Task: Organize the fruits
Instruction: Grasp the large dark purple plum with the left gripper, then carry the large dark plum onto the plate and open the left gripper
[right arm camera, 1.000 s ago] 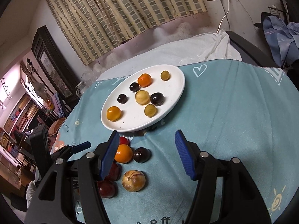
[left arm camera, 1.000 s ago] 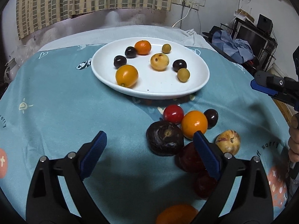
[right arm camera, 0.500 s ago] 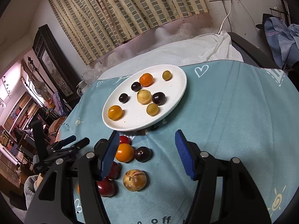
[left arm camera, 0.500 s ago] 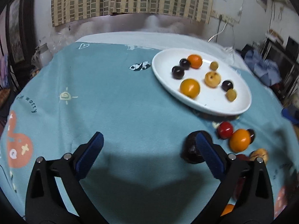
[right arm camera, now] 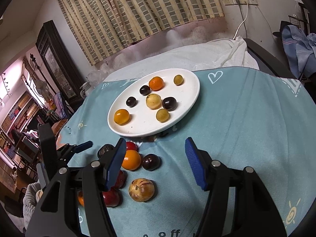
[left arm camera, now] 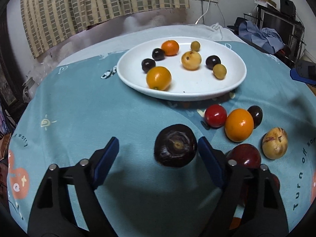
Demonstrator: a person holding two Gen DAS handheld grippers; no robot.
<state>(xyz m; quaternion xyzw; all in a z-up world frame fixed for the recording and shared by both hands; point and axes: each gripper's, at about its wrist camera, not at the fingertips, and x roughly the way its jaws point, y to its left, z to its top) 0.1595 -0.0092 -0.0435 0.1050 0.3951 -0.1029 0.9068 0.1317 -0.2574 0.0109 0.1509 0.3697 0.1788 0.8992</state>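
Now lining up on the dark purple fruit [left arm camera: 175, 145]: left tool [left arm camera: 158, 154] set wide but just been narrowing, right pad close beside the fruit, left pad well apart, nothing pinched yet. Resting on the blue cloth of the bench [left arm camera: 79, 108], near the white plate [left arm camera: 183, 93] and apart from the loose cluster of red fruit [left arm camera: 215, 115], orange [left arm camera: 239, 125] and speckled yellow fruit [left arm camera: 274, 143]. Probably singled out as the biggest loose piece, easiest to straddle without nudging neighbours. Right tool [right arm camera: 156, 163] parked half open over the cloth, holding nothing, likely kept back to leave room. Plate already carrying several small fruits, so sorting judged partway done.
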